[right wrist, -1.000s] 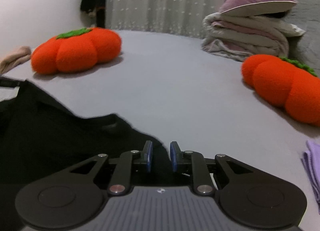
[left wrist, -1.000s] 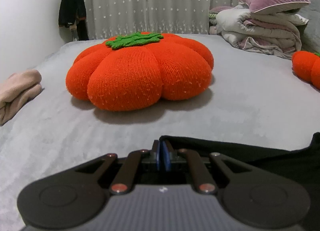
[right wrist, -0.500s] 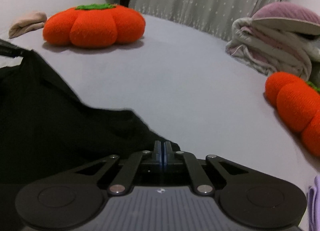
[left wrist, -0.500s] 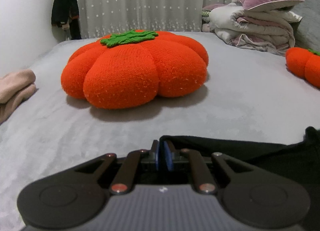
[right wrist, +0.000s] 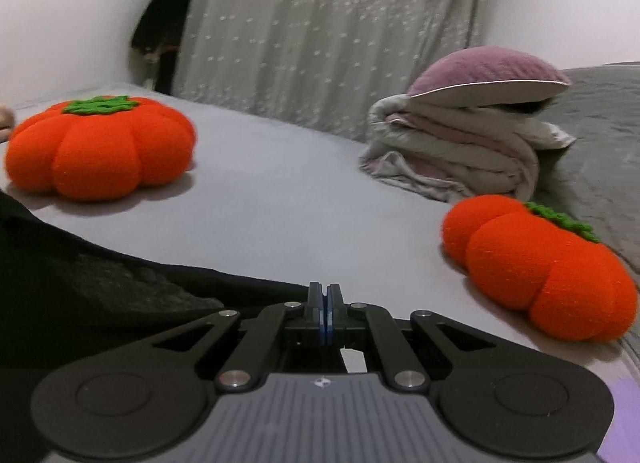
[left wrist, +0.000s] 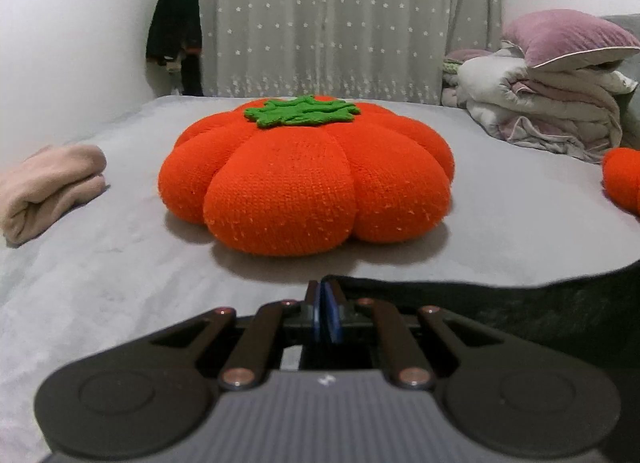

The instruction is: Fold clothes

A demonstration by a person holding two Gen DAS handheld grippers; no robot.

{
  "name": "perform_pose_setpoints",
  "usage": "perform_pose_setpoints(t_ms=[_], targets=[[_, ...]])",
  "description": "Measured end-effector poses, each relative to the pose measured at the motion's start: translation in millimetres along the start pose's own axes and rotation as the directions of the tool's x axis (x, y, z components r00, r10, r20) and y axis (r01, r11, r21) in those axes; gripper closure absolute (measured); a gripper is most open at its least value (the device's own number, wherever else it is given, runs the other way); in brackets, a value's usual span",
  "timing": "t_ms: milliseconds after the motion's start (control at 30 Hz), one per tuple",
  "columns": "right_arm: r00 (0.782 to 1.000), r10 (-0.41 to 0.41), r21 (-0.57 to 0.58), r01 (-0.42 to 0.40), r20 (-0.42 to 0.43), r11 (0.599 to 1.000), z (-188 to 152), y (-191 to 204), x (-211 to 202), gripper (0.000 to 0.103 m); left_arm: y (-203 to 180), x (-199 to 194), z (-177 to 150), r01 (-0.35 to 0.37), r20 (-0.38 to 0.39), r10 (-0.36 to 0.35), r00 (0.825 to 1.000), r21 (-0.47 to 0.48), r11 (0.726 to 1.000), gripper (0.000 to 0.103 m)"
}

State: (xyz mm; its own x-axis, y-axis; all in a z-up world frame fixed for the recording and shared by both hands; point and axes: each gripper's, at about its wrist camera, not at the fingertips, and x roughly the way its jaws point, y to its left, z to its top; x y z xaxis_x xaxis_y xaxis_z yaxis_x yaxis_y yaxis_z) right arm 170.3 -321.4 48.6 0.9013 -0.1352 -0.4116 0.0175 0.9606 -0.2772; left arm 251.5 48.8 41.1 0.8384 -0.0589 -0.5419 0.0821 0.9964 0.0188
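A black garment [left wrist: 520, 315] lies on the grey bed [left wrist: 120, 263], stretched between both grippers. My left gripper [left wrist: 325, 297] is shut on the garment's left corner, and the cloth runs off to the right from its fingertips. In the right wrist view the same black garment [right wrist: 100, 287] fills the lower left, its edge leading up to my right gripper [right wrist: 324, 297]. That gripper's blue pads are pressed together on the garment's edge. The cloth under both grippers' bodies is hidden.
A big orange pumpkin cushion [left wrist: 308, 179] sits just beyond the garment, a second one [right wrist: 540, 267] to the right. Folded beige cloth [left wrist: 48, 187] lies at the left edge. Stacked bedding with a purple pillow [right wrist: 472, 135] stands at the back right. A purple cloth [right wrist: 624, 423] shows near right.
My right gripper's jaws have closed on the black garment's edge, and its view has swung and lifted a little. The left gripper has stayed shut on its corner, nearly still.
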Motion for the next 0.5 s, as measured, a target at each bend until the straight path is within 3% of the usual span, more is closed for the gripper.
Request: perform_pose_setpoints(t_ms=[233,400,500], targets=[[0.999,-0.043,-0.008,0.043,-0.027,0.999,-10,6,18,0.1,-3,17,-4,-0.024,-0.026,0.024,0.999,0.007,1.0,0.098],[0.997,-0.073,0.01,0.072,0.02,0.997,-2,4,16,0.1,-9,13,8,-0.015,0.014,0.015,1.0,-0.003,1.0,0.098],[0.996,-0.086,0.002,0.086,0.029,0.996,5,8,18,0.1,-18,19,7,-0.067,0.011,0.067,0.998,0.033,0.997,0.098]])
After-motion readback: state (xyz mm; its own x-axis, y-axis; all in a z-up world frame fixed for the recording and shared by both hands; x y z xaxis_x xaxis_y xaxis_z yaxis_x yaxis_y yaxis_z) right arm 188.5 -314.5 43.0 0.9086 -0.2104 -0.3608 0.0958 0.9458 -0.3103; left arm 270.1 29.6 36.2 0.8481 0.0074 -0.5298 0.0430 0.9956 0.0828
